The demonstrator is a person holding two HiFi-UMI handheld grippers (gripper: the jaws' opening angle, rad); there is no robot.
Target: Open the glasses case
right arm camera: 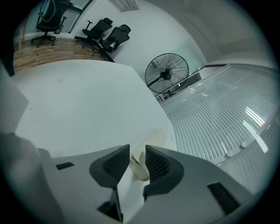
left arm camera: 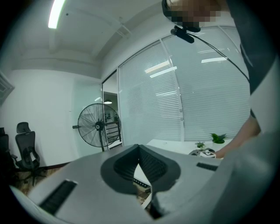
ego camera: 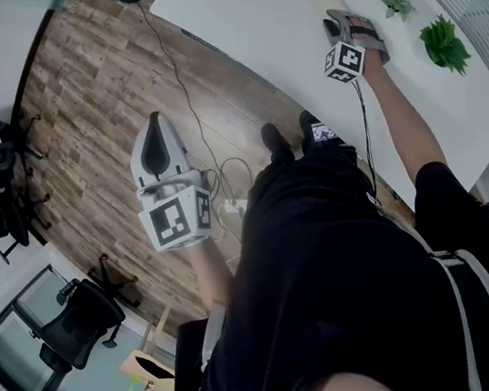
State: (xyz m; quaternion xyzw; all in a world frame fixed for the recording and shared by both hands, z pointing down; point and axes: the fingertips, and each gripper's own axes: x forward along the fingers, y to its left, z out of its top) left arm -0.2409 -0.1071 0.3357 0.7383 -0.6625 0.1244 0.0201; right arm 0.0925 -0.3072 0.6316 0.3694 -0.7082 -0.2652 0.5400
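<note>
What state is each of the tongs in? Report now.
Left tongs: closed, empty.
Right tongs: closed on the glasses case.

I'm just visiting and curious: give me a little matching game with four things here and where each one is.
1 left gripper
2 glasses case
3 larger potted plant
4 fan

A green, on the white table
B black, beside the blinds
C over the wooden floor
D between the jaws of the right gripper

Pairs: 1-C, 2-D, 3-A, 4-B
</note>
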